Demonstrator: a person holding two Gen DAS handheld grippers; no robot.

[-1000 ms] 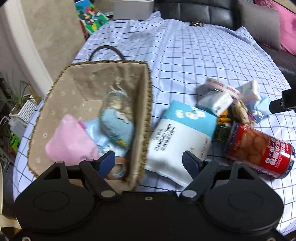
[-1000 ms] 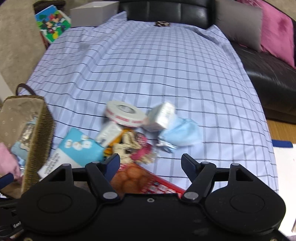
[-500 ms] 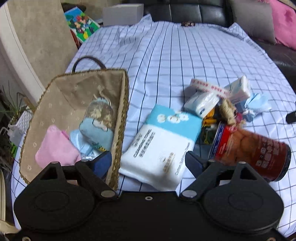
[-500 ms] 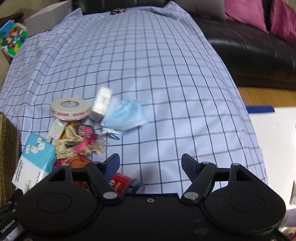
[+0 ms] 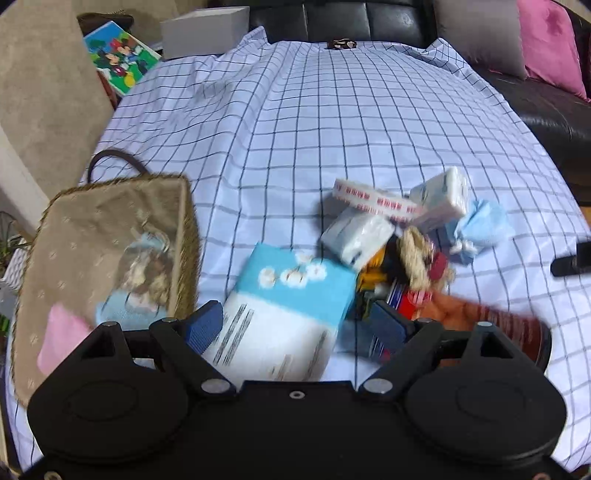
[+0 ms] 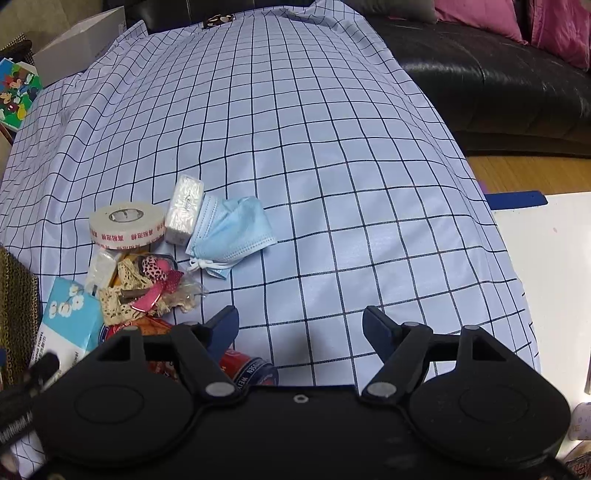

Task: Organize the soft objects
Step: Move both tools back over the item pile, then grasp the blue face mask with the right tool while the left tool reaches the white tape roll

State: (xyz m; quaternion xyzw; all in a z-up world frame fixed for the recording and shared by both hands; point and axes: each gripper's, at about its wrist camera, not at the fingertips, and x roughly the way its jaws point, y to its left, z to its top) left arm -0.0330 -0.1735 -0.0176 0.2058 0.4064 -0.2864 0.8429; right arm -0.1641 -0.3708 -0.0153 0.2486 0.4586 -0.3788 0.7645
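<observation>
My left gripper [image 5: 295, 325] is open and hangs over a blue-and-white cotton towel pack [image 5: 288, 306], which lies between its fingers with no pad pressing on it. Left of it stands a lined wicker basket [image 5: 110, 195] holding a pink soft piece [image 5: 61, 339] and a blue pouch [image 5: 140, 288]. A pile to the right has a tape roll [image 6: 125, 223], tissue packs [image 6: 184, 210], a blue face mask [image 6: 231, 232], a lace and ribbon bundle [image 6: 144, 288] and a red can [image 5: 480, 325]. My right gripper [image 6: 301, 325] is open over bare checked cloth, right of the pile.
The checked cloth [image 6: 314, 129] covers the whole table. A black sofa [image 6: 498, 85] with pink cushions runs along the back and right. A white box [image 5: 205, 31] and a cartoon picture book [image 5: 118, 59] lie at the back left. A white board [image 6: 546, 266] is on the right.
My left gripper has slid right from the basket's edge to over the towel pack, and its jaws have widened. My right gripper has swung right off the pile to bare cloth.
</observation>
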